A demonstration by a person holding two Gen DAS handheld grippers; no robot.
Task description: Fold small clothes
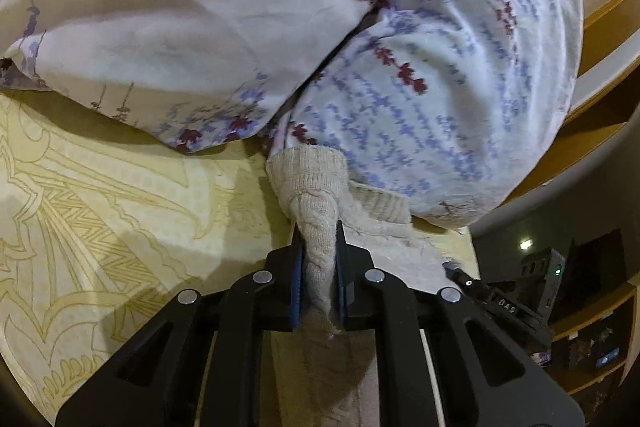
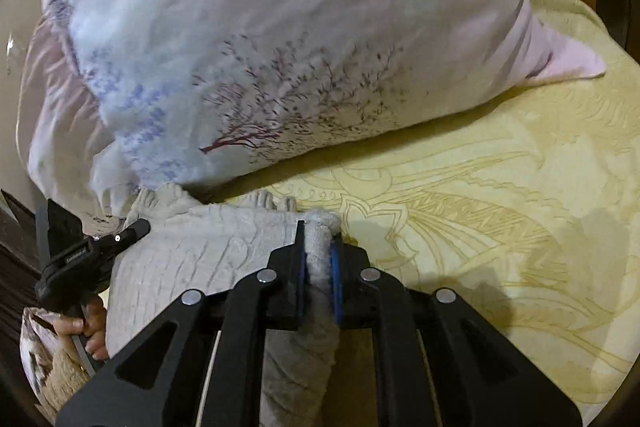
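The step in hand looks like the carrying-over of a fold: a beige knitted garment [image 2: 208,247] is pinched at two points along one edge and held just in front of the floral pillow [image 2: 280,47], above the yellow patterned bedsheet [image 2: 500,227]. The left gripper [image 1: 320,259] is clamped on a bunched corner of the knit, the cloth squeezed between its blue pads, with a ribbed cuff sticking out beyond the tips and almost touching the pillow. The right gripper [image 2: 318,259] is likewise closed on a thick roll of the same cloth, its tips pointing toward the pillow's lower edge. Seen from the right wrist view, the left gripper sits off to the left near the pillow's corner, with the garment stretched fairly taut between the two tools and the person's fingers [image 2: 86,327] wrapped round its handle. Both tools point forward and slightly down toward the pillow. The next move probably calls for lowering both edges together so they land evenly before letting go.
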